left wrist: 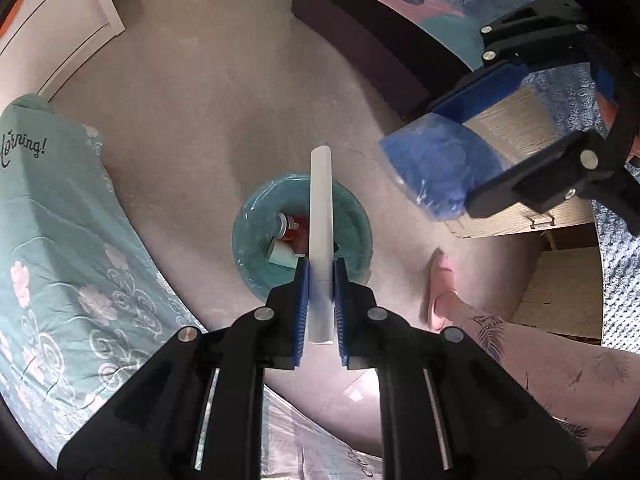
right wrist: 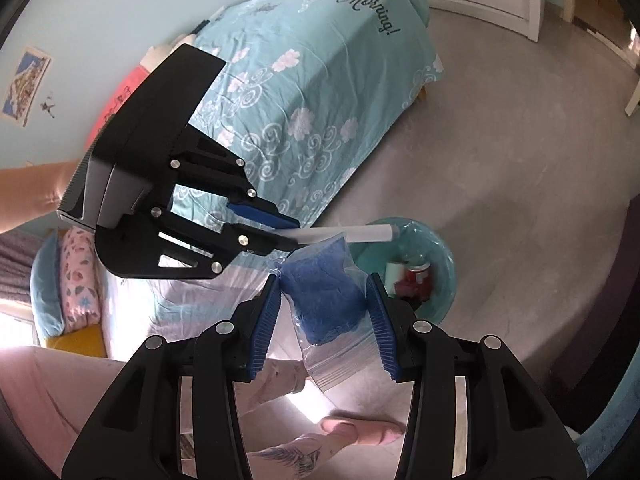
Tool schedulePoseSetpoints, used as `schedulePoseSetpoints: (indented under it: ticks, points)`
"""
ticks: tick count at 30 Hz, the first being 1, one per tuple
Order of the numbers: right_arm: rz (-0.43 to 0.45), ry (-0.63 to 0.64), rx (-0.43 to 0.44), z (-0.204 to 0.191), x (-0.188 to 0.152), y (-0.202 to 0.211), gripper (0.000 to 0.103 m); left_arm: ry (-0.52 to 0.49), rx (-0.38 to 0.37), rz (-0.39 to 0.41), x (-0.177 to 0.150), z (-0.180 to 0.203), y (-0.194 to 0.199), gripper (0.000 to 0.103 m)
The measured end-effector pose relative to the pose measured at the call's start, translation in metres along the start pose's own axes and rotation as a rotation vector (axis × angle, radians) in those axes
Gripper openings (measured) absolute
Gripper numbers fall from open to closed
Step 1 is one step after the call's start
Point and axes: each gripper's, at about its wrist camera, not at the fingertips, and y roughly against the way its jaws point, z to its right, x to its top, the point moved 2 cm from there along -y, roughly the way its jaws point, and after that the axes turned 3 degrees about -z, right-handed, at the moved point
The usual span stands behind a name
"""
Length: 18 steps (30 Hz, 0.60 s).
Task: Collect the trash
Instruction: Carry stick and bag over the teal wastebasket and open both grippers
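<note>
My left gripper is shut on a white paper tube and holds it straight above a teal-lined trash bin on the floor; the bin holds a red can and other scraps. My right gripper is shut on a clear plastic bag with blue cloth inside, held above and left of the bin. In the left wrist view the right gripper with the bag hangs to the right of the bin. In the right wrist view the left gripper holds the tube over the bin's rim.
A bed with a teal flowered cover lies left of the bin. A dark sofa and a wooden drawer unit stand to the right. The person's pink slipper is on the grey floor beside the bin.
</note>
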Motion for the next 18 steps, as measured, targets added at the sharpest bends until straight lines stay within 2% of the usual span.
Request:
schedulePoseSetpoints:
  ticks: [11, 14, 15, 16, 18]
  points:
    - [-0.04, 0.0, -0.03, 0.006, -0.001, -0.021, 0.047, 0.025, -0.018, -0.033, 0.005, -0.006, -0.029, 0.011]
    - [-0.033, -0.019, -0.033, 0.008, -0.002, -0.024, 0.047, 0.027, -0.016, -0.045, 0.004, -0.005, -0.037, 0.015]
    - [-0.031, -0.024, -0.036, 0.01, -0.002, -0.024, 0.047, 0.03, -0.015, -0.045, 0.004, -0.005, -0.038, 0.019]
    - [-0.033, -0.027, -0.039, 0.011, -0.001, -0.024, 0.048, 0.032, -0.009, -0.042, 0.004, -0.005, -0.039, 0.028]
    - [-0.023, -0.036, -0.052, 0.013, -0.001, -0.021, 0.057, 0.043, -0.001, -0.039, 0.004, -0.005, -0.038, 0.045]
